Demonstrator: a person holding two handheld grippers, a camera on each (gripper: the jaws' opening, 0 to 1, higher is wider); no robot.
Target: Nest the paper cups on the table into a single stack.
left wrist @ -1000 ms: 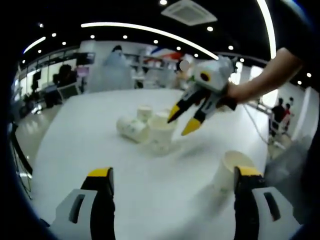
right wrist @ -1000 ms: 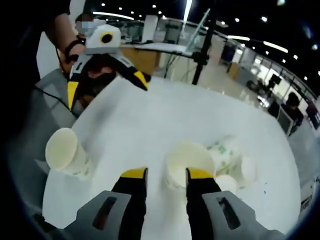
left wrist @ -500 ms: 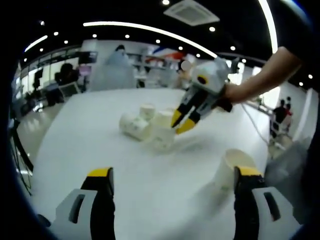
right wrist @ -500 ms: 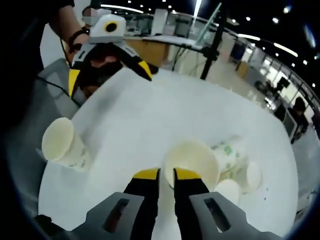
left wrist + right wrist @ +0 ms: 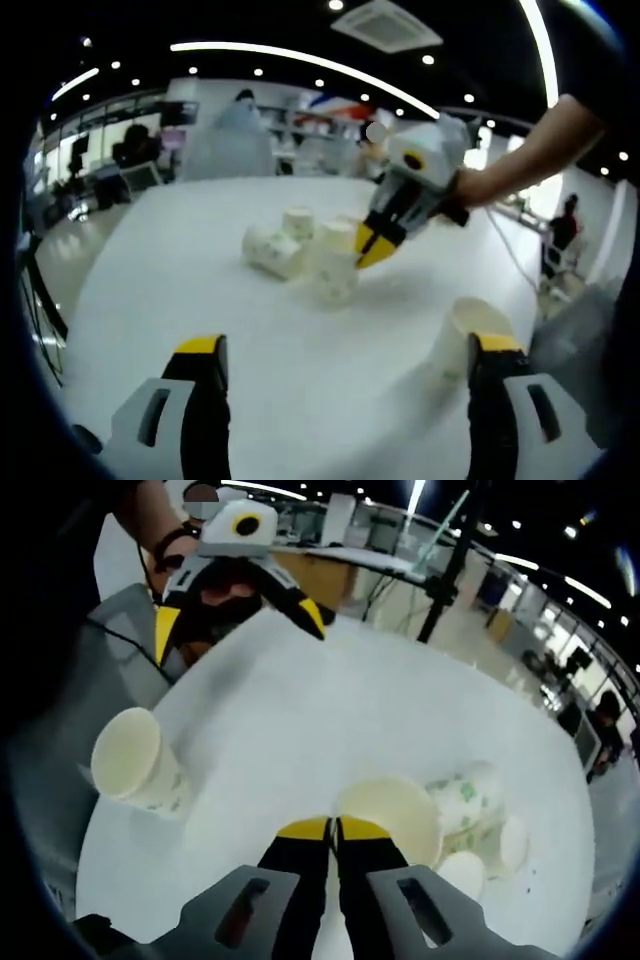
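On the white table (image 5: 180, 270) a cluster of paper cups (image 5: 285, 245) has one upright cup (image 5: 335, 272) and others lying on their sides. My right gripper (image 5: 372, 250) is shut on that upright cup's near rim. In the right gripper view its yellow tips (image 5: 333, 828) pinch the rim of the open cup (image 5: 395, 815), and the lying cups (image 5: 470, 795) are just behind. A lone cup (image 5: 460, 335) stands by the right jaw of my left gripper (image 5: 348, 343), which is wide open and holds nothing. That lone cup (image 5: 135, 770) sits near the table edge, below the left gripper (image 5: 240, 630).
The round table (image 5: 380, 700) drops off close behind the lone cup. A black stand (image 5: 445, 570) rises beyond the far edge. A person's arm (image 5: 530, 150) reaches in from the right. Desks and people fill the background.
My right gripper's jaws have closed from apart to nearly touching on the upright cup's rim. The left gripper stays open in the same place.
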